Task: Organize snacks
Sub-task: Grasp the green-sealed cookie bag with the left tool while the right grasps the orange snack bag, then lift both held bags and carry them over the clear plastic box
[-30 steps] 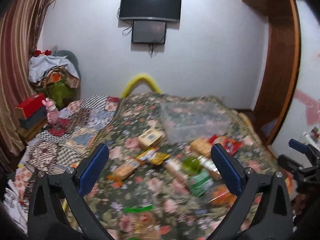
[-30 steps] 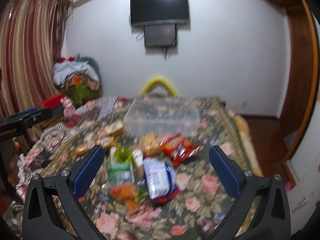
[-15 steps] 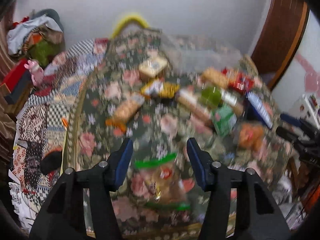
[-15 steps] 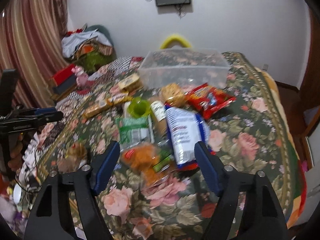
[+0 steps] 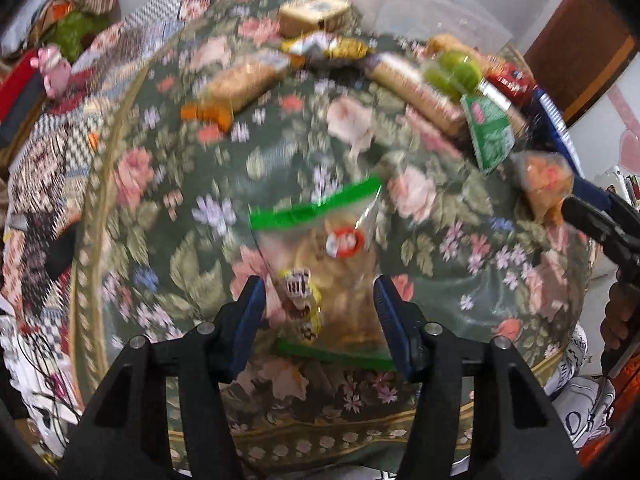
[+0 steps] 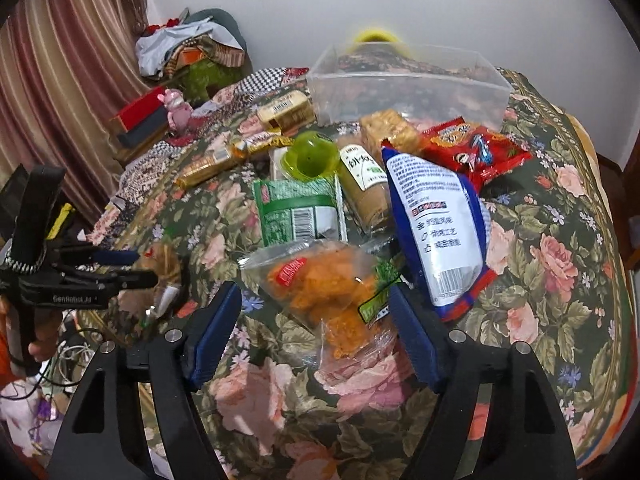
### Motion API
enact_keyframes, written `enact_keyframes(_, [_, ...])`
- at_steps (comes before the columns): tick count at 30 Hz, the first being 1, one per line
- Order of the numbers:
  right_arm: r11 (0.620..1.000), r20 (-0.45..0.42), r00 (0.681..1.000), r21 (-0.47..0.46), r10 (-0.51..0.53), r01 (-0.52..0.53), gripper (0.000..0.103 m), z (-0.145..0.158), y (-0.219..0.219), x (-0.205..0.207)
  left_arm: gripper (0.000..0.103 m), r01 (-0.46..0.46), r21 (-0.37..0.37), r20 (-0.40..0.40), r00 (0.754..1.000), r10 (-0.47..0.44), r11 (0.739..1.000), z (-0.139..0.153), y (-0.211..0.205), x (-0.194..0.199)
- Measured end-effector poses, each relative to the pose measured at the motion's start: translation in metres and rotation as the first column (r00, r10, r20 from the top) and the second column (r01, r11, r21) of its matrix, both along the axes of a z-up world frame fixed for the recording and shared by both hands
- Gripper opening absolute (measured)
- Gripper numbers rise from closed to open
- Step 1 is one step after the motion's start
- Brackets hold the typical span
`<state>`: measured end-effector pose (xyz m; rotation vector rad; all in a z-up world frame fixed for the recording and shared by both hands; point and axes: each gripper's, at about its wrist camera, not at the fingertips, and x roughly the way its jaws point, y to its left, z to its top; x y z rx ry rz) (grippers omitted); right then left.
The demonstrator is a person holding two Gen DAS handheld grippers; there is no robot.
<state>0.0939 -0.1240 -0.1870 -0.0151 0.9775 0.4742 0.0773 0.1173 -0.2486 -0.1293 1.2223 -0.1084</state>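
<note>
Flowered bedspread [image 6: 560,208] strewn with snacks, clear bin [image 6: 404,84] at far end, apparently empty. Left claw [image 5: 318,300] open astride green-edged bag [image 5: 320,248], not yet pinching. Right claw [image 6: 314,320] open around orange snack bag [image 6: 320,280]. Picking-up step, probably; next calls for closing, lifting, carrying to bin

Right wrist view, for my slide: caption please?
Open right gripper straddles a clear bag of orange snacks before the plastic bin.
</note>
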Motion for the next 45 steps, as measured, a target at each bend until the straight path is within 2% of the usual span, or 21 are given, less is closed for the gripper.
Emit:
enact_keyframes(3, [1.000, -0.019, 1.000, -0.008, -0.011, 0.011, 0.075, -0.006, -0.001, 0.006, 0.060, -0.012, -0.041, -0.032, 0.999, 0.011, 0.999, -0.013, 0.000, 0.002])
enact_keyframes(6, [1.000, -0.037, 0.999, 0.014, -0.019, 0.020, 0.077, -0.007, 0.000, 0.012, 0.061, -0.018, -0.032, -0.049, 0.999, 0.016, 0.999, -0.024, -0.004, 0.006])
enact_keyframes(10, [1.000, -0.031, 0.999, 0.014, -0.011, 0.011, 0.089, -0.008, 0.007, 0.014, 0.061, -0.031, -0.038, -0.052, 0.998, 0.029, 0.999, -0.035, -0.007, 0.010])
enact_keyframes(15, [0.998, -0.006, 1.000, -0.055, 0.015, -0.016, 0.102, -0.014, 0.021, 0.014, 0.058, -0.048, -0.051, 0.002, 0.999, 0.048, 0.998, -0.035, -0.007, 0.007])
enact_keyframes(18, [0.994, -0.010, 1.000, -0.107, 0.005, -0.006, 0.102, -0.021, 0.026, 0.019, 0.055, -0.060, -0.060, 0.009, 0.998, 0.061, 0.996, -0.033, -0.007, 0.010])
enact_keyframes(20, [0.992, -0.003, 1.000, -0.123, -0.006, 0.006, 0.097, -0.024, 0.025, 0.020, 0.049, -0.068, -0.066, 0.021, 0.997, 0.070, 0.995, -0.028, -0.008, 0.009])
enact_keyframes(22, [0.989, 0.009, 1.000, -0.145, -0.017, 0.018, 0.078, -0.023, 0.023, 0.022, 0.045, -0.066, -0.064, 0.032, 0.997, 0.069, 0.996, -0.023, -0.004, 0.007])
enact_keyframes(31, [0.997, 0.012, 1.000, -0.081, -0.013, 0.013, 0.056, -0.005, 0.011, 0.013, 0.043, -0.059, -0.041, 0.125, 0.990, 0.064, 0.997, 0.010, -0.010, 0.010])
enact_keyframes(34, [1.000, 0.017, 1.000, -0.024, -0.004, 0.005, 0.054, 0.005, 0.008, 0.009, 0.042, -0.056, -0.034, 0.177, 0.982, 0.061, 0.998, 0.027, -0.012, 0.011])
enact_keyframes(38, [1.000, 0.051, 0.999, -0.003, -0.003, 0.003, 0.054, 0.021, 0.010, 0.004, 0.043, -0.059, -0.043, 0.233, 0.970, 0.067, 0.997, 0.048, -0.017, 0.017])
enact_keyframes(45, [0.998, 0.151, 0.988, 0.067, -0.024, 0.014, 0.054, 0.059, 0.007, 0.008, 0.043, -0.044, -0.025, 0.337, 0.940, 0.049, 0.999, 0.083, -0.028, 0.029])
